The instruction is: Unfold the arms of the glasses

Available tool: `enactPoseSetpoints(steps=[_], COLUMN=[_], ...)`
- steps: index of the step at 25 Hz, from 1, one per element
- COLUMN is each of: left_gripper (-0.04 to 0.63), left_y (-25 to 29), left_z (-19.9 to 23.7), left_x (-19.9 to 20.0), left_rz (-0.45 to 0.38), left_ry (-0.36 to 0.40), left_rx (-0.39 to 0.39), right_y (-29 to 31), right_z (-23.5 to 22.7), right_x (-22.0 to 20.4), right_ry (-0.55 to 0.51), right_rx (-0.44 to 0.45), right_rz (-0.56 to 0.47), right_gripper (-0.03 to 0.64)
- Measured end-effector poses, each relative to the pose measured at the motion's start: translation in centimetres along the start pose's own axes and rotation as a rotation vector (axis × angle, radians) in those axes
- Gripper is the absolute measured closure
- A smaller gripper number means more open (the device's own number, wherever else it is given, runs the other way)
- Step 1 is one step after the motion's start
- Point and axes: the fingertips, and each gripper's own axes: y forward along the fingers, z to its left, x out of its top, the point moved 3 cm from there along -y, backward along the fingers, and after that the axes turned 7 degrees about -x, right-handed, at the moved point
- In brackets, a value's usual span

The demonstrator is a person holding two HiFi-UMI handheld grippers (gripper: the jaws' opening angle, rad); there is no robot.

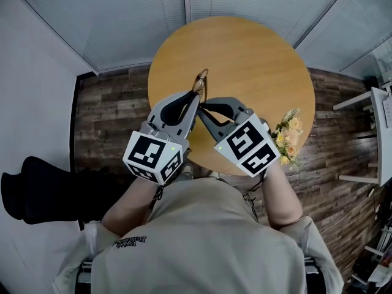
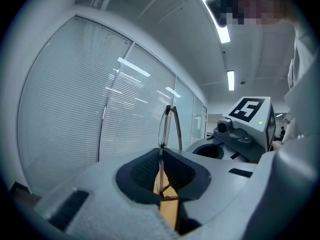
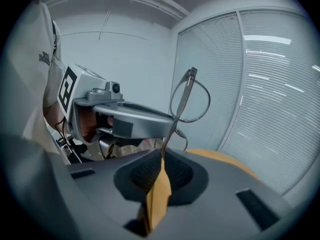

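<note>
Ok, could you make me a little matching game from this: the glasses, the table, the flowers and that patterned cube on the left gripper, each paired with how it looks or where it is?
Things:
1. glasses
2. table
3. flowers
4. marker cube of the left gripper

Descriptions:
A. black and white squares
B. round, light-brown wood
C. held up over the table, pinched by the left gripper and the right gripper
D. pale yellow and peach, near the table's rim

Pairs: 1-C; 2-B; 3-D; 4-A
</note>
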Motion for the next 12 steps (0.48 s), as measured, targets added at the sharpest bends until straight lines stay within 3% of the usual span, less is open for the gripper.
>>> enactPoseSetpoints(steps=[4, 9, 12], left_gripper=[0.557, 0.557, 0.557], left_y=[0.39, 0.62, 0.27], left_z=[0.01, 0.12, 0.30], left_x=[-0.19, -0.06, -0.21], left_rz=[0.016, 0.071, 0.074], left_ry=[0.050, 0.186, 0.197], left_rx=[-0.001, 0.014, 0.021], right_y=[0.05, 0.30, -0.10], right_z=[-0.36, -0.68, -0.59], right_x=[-0.34, -0.73, -0.92], right_ry=[-0.001, -0.035, -0.036], right_rx=[-0.004, 0.000, -0.003], right_rz=[0.011, 0.052, 0.058], right_gripper=[0.577, 0.577, 0.577])
